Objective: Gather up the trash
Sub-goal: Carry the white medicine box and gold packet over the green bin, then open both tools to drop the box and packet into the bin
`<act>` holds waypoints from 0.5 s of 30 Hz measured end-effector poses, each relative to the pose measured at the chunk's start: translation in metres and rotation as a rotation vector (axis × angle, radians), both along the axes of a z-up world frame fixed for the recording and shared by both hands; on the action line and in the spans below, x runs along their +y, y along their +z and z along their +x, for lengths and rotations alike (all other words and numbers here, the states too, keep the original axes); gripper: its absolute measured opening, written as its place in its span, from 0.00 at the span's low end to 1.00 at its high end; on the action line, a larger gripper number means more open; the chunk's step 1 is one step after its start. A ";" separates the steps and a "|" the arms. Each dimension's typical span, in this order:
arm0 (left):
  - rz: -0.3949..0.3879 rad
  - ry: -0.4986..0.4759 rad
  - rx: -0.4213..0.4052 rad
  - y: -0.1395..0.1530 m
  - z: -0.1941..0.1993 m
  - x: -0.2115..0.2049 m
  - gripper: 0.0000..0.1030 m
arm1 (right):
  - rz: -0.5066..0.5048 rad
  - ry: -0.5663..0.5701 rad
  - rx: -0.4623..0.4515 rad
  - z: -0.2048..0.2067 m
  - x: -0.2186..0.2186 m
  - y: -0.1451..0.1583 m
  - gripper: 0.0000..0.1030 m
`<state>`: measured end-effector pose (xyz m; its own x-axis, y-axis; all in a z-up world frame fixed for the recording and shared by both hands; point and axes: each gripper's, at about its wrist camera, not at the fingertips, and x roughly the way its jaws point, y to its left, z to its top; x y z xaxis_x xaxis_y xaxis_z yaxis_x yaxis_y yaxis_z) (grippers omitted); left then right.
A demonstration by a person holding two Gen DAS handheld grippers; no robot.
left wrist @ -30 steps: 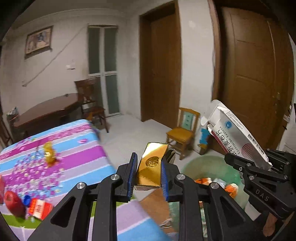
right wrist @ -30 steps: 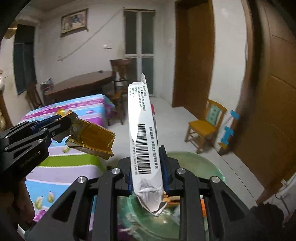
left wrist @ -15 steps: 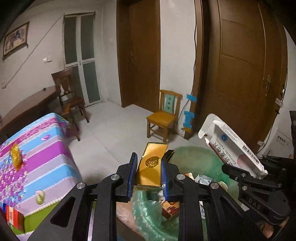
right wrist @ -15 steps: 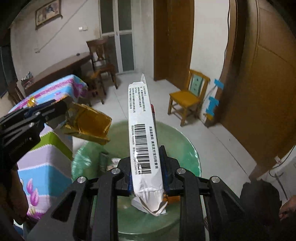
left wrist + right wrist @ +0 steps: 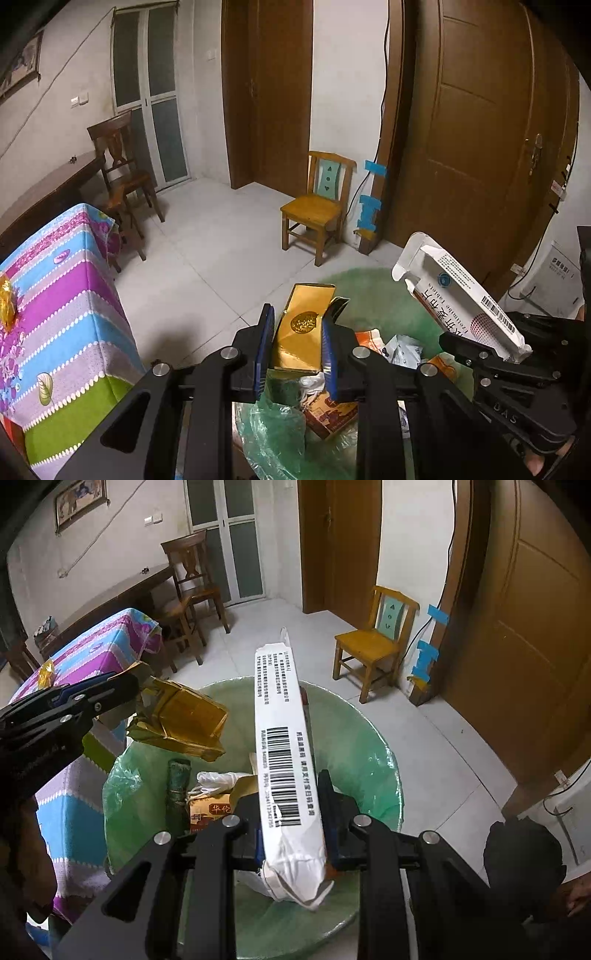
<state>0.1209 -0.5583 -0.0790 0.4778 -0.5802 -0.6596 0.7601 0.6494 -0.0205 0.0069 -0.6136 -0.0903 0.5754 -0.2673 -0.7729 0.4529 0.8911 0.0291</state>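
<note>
My left gripper (image 5: 297, 349) is shut on a gold box (image 5: 302, 328), open at its far end, and holds it above the near-left rim of a bin lined with a green bag (image 5: 364, 746). My right gripper (image 5: 293, 814) is shut on a long white medicine carton (image 5: 284, 746) with a barcode, held over the middle of the bin. The right wrist view shows the left gripper (image 5: 138, 690) with the gold box (image 5: 184, 720) at the left. In the left wrist view the white carton (image 5: 458, 295) stands at the right. Several pieces of trash (image 5: 214, 794) lie in the bin.
A table with a colourful striped cloth (image 5: 62, 302) stands left of the bin, with a gold wrapper (image 5: 5, 302) on it. A small yellow wooden chair (image 5: 314, 210) stands by the far wall, a dark chair (image 5: 122, 173) and dark table beyond. Brown doors (image 5: 480, 147) at right.
Both grippers have moved forward and down with their boxes, from beside the table to over the green-lined bin. The view now looks down into the bin.
</note>
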 end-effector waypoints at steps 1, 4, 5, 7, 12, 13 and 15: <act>0.001 -0.002 0.000 -0.001 0.001 0.000 0.25 | 0.004 0.002 -0.002 0.000 -0.001 0.001 0.22; -0.001 0.006 0.000 -0.001 0.003 0.000 0.25 | 0.007 0.006 -0.008 0.001 -0.001 0.003 0.22; -0.001 0.008 0.003 -0.002 0.004 0.000 0.25 | 0.008 0.007 -0.010 0.001 0.000 0.003 0.22; 0.002 0.009 0.000 -0.003 0.004 0.001 0.25 | 0.006 0.012 -0.012 0.001 0.000 0.004 0.22; 0.006 0.025 -0.003 -0.002 0.002 0.004 0.26 | 0.006 0.018 -0.019 0.001 -0.001 0.006 0.24; 0.010 0.026 -0.004 -0.001 0.003 0.005 0.31 | 0.009 0.016 -0.023 0.000 -0.001 0.006 0.25; 0.012 0.033 -0.013 0.002 0.001 0.007 0.39 | 0.011 0.016 -0.029 -0.001 -0.003 0.007 0.30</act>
